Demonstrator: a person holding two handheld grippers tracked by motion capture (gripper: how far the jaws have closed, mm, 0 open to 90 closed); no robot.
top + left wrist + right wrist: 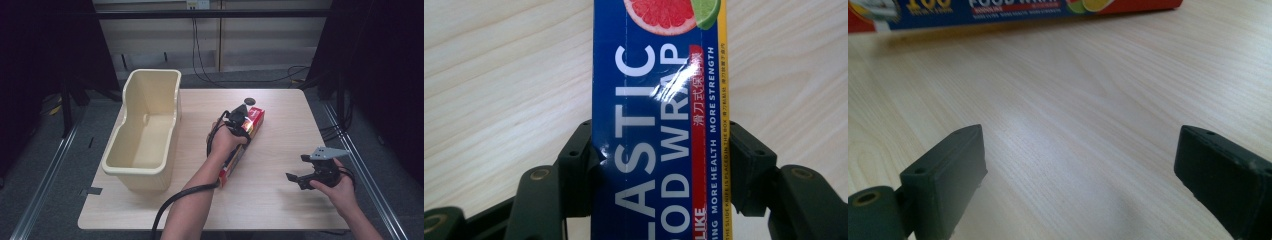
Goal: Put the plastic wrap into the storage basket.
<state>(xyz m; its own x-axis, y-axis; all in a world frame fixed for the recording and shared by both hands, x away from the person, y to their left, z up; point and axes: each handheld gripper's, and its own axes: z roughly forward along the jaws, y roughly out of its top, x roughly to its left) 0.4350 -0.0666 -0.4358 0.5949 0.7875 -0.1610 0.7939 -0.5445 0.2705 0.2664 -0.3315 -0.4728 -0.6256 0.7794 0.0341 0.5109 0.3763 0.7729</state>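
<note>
Wrap box mid-table, tub to its left.
Lying lengthwise on the table [280,200], the plastic wrap box [256,120], running from near edge toward far edge; clamped across its width by the left gripper [239,119]. Left of it, well apart, the tub [145,130]. Just behind the box, a small disc [249,101]. Right and nearer, apart, the right gripper [296,180].

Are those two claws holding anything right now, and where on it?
The left gripper clamps the plastic wrap box across its width, its fingers on the long sides, partway along its length. The right gripper is open over the table, holding nothing.
</note>
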